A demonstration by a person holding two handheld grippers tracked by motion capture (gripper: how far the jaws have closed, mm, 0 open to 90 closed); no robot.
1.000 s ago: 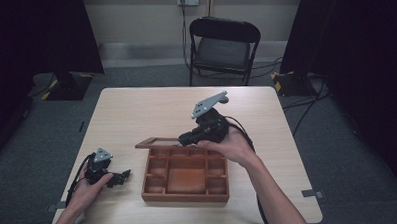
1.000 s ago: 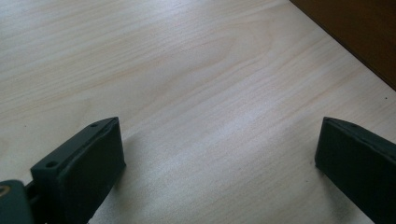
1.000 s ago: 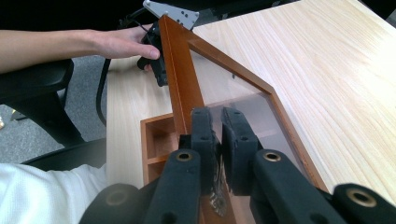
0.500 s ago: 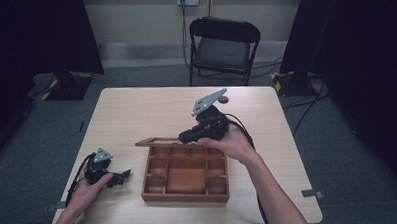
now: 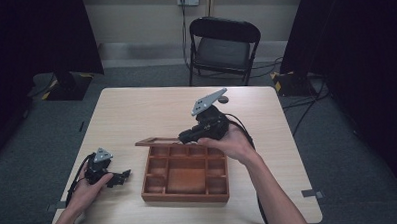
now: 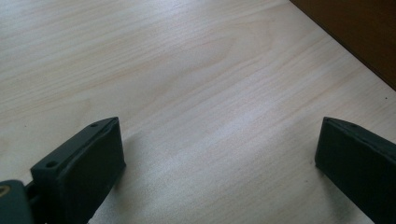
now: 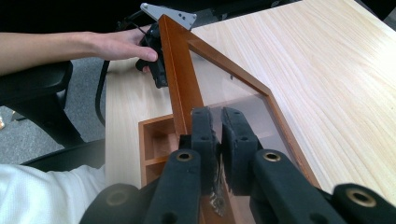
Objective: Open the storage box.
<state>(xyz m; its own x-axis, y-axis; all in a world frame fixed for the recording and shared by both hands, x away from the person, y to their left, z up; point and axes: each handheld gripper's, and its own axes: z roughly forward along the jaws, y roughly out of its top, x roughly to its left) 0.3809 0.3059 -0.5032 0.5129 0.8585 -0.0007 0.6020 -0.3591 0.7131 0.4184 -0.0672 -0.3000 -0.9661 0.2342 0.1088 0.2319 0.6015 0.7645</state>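
A brown wooden box [image 5: 184, 196] with several compartments stands near the table's front edge. Its thin glazed lid [image 5: 155, 141] is swung up off the far side and reaches left, nearly level. My right gripper [image 5: 183, 137] is shut on the lid. In the right gripper view the gripper [image 7: 216, 114] pinches the glass pane beside the lid's wooden frame [image 7: 180, 74]. My left gripper [image 5: 122, 175] rests on the table left of the box, held by a hand. It is open [image 6: 219, 149], with bare tabletop between its jaws.
The light wooden table [image 5: 136, 109] has free room behind and left of the box. A black folding chair [image 5: 223, 43] stands beyond the far edge. A side of the box [image 6: 355, 32] shows in the left gripper view's top right corner.
The right gripper and the lid's free end have risen very slightly. The left gripper has stayed where it was.
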